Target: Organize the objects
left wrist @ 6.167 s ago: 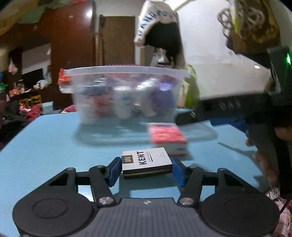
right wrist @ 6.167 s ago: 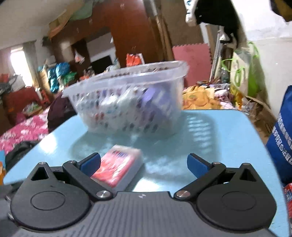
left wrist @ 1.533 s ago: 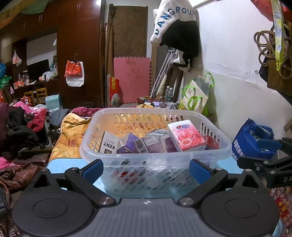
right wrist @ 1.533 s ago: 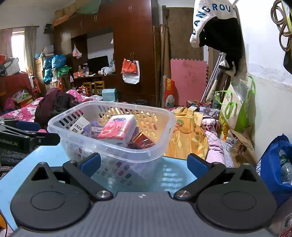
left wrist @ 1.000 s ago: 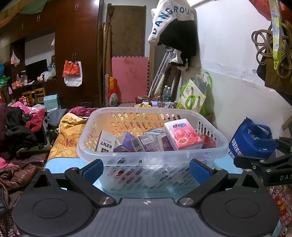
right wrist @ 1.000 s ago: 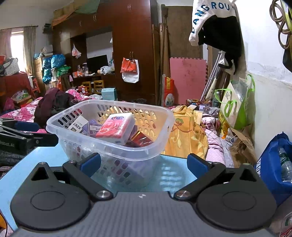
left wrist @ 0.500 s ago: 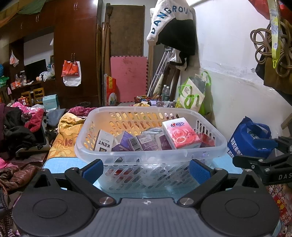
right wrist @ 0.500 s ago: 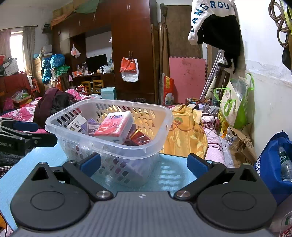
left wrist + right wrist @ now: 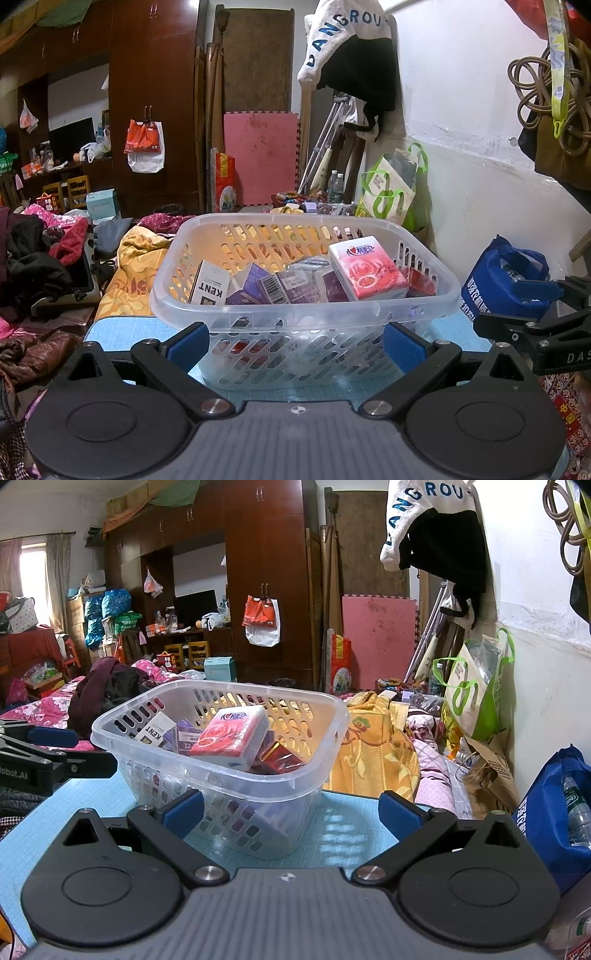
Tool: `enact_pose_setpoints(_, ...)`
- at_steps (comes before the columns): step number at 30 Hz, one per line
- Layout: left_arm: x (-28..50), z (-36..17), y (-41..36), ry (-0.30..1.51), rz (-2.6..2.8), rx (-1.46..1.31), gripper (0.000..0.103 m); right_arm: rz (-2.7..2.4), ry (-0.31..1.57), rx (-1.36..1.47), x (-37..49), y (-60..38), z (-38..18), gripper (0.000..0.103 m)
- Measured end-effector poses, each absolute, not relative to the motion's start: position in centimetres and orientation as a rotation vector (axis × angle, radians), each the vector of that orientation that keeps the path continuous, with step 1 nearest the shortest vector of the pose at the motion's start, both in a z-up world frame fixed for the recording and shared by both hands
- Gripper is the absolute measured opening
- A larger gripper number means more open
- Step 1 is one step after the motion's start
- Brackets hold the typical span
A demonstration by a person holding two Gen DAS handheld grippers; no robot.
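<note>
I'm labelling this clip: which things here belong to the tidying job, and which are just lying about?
Job:
basket
KENT pack
pink tissue pack
purple boxes
left gripper
right gripper

Lying about:
blue bag
green tote
pink foam mat

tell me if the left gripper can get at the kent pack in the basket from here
Probably yes. The left gripper is open and empty, the basket has no lid, and the KENT pack stands exposed at its left end; it must lift over the rim.
</note>
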State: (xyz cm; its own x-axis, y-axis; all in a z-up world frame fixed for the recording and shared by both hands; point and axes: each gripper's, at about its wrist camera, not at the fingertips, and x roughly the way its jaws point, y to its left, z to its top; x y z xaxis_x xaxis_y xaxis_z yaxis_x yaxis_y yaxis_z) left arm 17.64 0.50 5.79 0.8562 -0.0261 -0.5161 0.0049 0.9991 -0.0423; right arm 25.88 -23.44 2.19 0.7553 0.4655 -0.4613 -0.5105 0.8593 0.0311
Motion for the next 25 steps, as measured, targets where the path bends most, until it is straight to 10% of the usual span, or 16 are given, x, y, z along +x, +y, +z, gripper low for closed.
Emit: enact_pose_setpoints(25, 17.52, 5.92, 0.82, 0.492, -0.013, -0.054, 0.101, 0.534, 0.478, -0.097, 25.76, -23.62, 1.74, 0.103)
